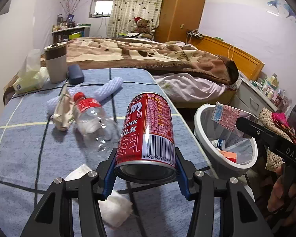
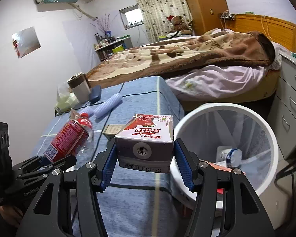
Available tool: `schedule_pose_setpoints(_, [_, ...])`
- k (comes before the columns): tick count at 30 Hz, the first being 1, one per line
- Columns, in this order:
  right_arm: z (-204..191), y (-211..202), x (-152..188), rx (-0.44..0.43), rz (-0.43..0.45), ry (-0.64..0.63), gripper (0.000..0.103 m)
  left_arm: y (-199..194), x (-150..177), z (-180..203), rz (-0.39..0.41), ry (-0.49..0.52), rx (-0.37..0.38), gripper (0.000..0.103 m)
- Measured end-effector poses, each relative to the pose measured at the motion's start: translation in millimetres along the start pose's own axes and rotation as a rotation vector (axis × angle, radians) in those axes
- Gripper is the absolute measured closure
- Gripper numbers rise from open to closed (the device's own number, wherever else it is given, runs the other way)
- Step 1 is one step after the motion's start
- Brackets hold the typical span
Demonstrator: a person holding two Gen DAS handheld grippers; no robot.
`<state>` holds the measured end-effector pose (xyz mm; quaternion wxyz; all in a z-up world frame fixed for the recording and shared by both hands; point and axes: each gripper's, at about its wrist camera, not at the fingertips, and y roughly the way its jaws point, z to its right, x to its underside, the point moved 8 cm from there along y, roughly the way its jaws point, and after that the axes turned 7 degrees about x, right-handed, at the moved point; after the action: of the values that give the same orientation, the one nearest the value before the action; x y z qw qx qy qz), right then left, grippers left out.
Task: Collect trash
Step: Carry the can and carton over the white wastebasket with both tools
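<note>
A red milk can is clamped between the blue pads of my left gripper, lifted above the blue-covered table. The right wrist view shows the same can in the left gripper, low on the left. My right gripper is shut on a pink and white milk carton, beside the rim of the white trash bin. From the left wrist view the carton hangs over the bin, which holds a small bottle and packaging.
On the table lie an empty plastic bottle, a crumpled wrapper, a white tissue wad, a rolled towel, a tumbler, a dark case and a tissue pack. A bed stands behind, drawers at right.
</note>
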<state>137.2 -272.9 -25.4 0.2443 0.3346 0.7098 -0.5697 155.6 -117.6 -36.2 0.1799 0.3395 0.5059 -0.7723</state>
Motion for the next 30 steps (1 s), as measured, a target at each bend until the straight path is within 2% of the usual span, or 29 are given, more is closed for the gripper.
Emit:
schedule_pose_setpoints(18, [84, -16, 9, 0.148, 0.004, 0.143, 0.045, 51, -13, 77, -0.066, 0.127, 0.112, 0.051])
schedule_pose_setpoints(30, [110, -14, 18, 0.182, -0.021, 0.184, 0.045, 86, -2, 116, -0.144, 0.185, 0.177, 0.05])
